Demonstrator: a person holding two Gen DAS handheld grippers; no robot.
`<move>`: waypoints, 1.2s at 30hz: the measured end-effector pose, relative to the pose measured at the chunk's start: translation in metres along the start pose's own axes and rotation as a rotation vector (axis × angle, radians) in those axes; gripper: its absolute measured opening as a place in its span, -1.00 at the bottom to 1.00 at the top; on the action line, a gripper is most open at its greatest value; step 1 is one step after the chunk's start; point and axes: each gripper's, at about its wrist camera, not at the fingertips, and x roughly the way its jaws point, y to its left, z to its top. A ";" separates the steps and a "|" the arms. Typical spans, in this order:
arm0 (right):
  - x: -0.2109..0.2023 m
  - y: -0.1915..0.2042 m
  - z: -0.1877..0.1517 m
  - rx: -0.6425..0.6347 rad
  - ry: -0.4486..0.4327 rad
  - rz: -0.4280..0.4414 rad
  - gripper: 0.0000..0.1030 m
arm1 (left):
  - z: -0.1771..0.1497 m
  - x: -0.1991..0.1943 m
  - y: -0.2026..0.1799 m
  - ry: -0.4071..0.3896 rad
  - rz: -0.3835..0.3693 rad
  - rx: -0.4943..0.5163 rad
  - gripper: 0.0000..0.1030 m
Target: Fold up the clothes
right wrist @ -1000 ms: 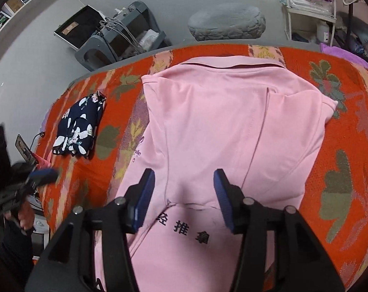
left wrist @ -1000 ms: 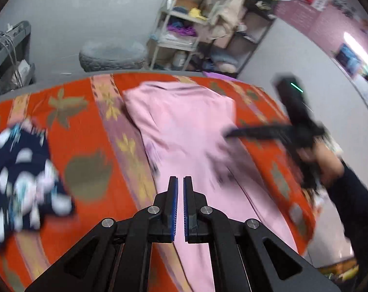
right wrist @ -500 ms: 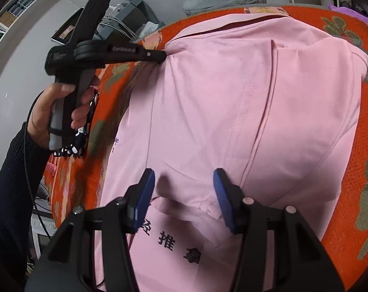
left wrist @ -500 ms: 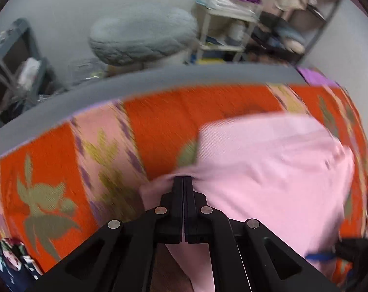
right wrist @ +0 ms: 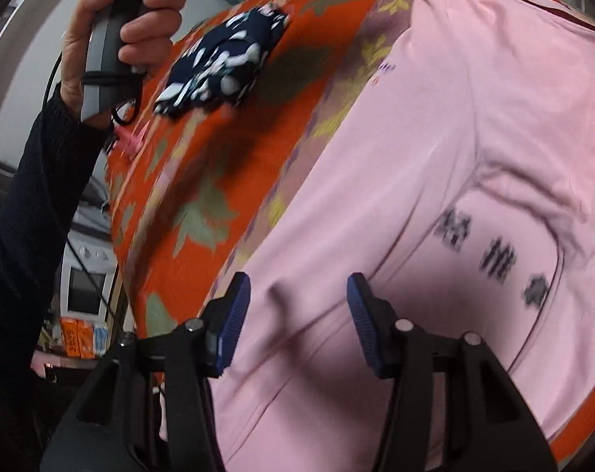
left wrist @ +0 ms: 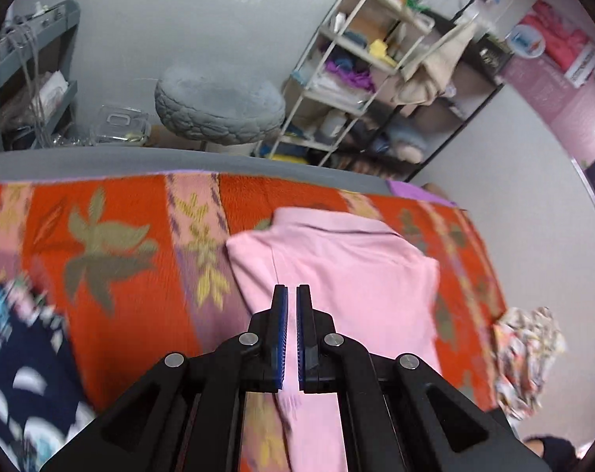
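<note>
The right gripper's (right wrist: pixel 298 320) fingers (right wrist: pixel 234 314) stand spread over the pink shirt (right wrist: pixel 474 126) filling the frame's right; the left gripper's (left wrist: pixel 291 338) are pressed together, empty. Soft, light, limp cloth, probably best pinched at a hem or folded edge.

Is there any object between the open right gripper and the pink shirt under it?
Nothing visible. The right gripper has its jaws apart directly over the pink shirt, with only bare fabric between them. The navy floral garment lies well aside on the orange blanket.
</note>
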 end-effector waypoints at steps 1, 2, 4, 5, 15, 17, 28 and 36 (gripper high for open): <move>-0.006 0.013 -0.018 -0.027 0.020 0.022 0.00 | -0.018 -0.027 -0.004 -0.014 -0.010 0.026 -1.00; -0.016 0.030 -0.041 -0.057 0.034 0.056 0.00 | -0.033 -0.050 -0.011 -0.024 -0.014 0.056 -1.00; -0.039 0.065 -0.087 -0.108 0.043 0.107 0.00 | -0.072 -0.095 -0.027 -0.036 -0.028 0.121 -1.00; -0.050 0.080 -0.108 -0.126 0.027 0.108 0.05 | -0.093 -0.114 -0.033 -0.032 -0.022 0.144 -1.00; -0.015 0.097 -0.240 0.233 -0.309 0.109 0.12 | -0.319 -0.140 -0.073 0.083 -0.030 0.200 -1.00; -0.001 0.090 -0.257 0.282 -0.328 0.086 -0.04 | -0.343 -0.125 -0.082 0.110 -0.067 0.203 -1.00; 0.030 0.083 -0.261 0.338 -0.322 0.016 -0.95 | -0.384 -0.066 -0.101 0.280 -0.218 0.170 -1.00; 0.004 0.078 -0.281 0.355 -0.321 -0.070 -0.88 | -0.411 -0.057 -0.107 0.387 -0.223 0.185 -1.00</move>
